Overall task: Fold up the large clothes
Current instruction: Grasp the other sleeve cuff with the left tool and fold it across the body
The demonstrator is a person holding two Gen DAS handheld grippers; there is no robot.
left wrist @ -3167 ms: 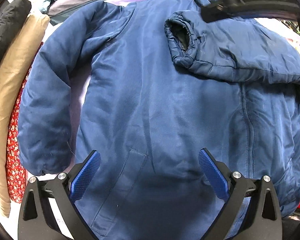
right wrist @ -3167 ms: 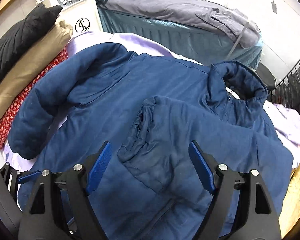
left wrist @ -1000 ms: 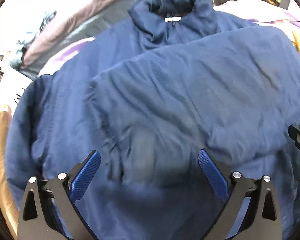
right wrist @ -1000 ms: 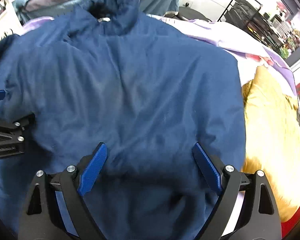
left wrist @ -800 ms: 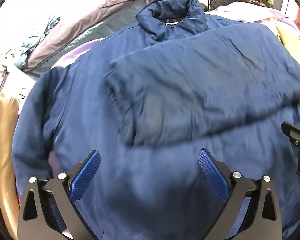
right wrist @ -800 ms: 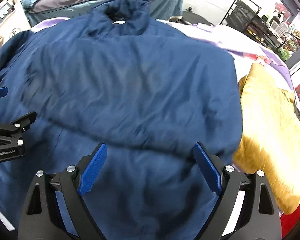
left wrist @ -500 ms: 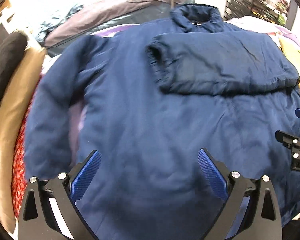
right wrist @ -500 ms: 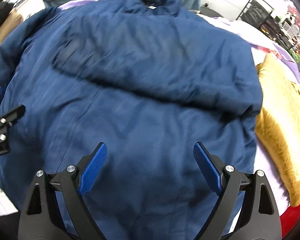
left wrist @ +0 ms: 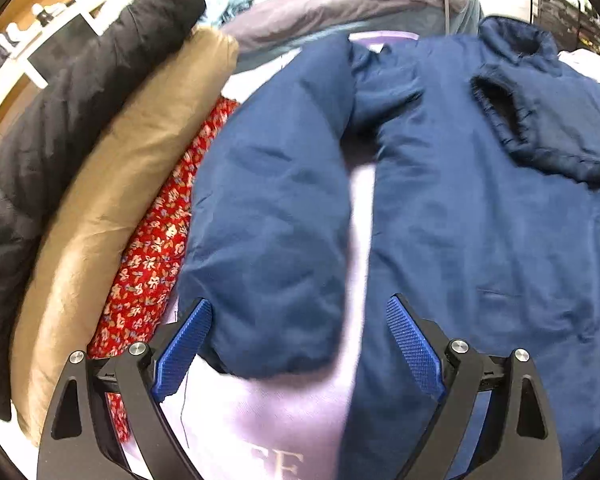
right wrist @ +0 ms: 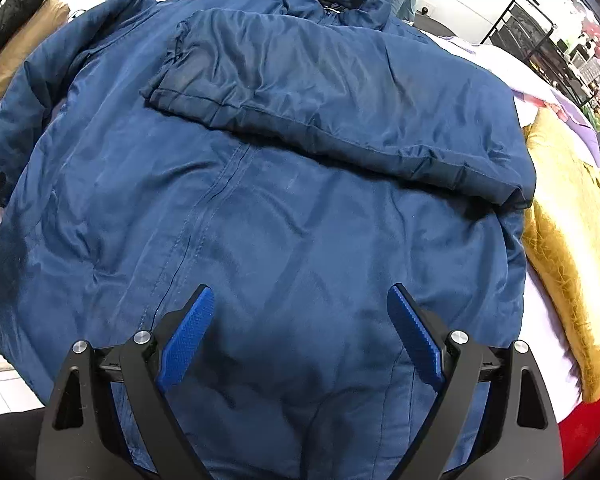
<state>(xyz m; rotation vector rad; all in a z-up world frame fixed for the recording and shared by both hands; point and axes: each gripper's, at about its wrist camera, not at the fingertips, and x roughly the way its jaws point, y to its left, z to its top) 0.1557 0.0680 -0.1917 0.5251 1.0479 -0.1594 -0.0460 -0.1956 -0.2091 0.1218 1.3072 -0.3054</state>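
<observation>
Attention is being shifted by the left gripper (left wrist: 298,344), jaws just narrowed yet apart and empty, onto the unfolded sleeve (left wrist: 272,220) at lower centre. The jacket (right wrist: 260,220) is lying spread, frame-filling, under the right gripper (right wrist: 300,332), gaping, empty; its other sleeve (right wrist: 340,96) is already being kept folded across the chest.

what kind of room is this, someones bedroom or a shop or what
Probably a bedroom or living space, though that is a guess. The blue jacket lies spread on a lilac sheet like a bed's, clothes and cushions are heaped along the edge, and a black wire rack stands behind.
</observation>
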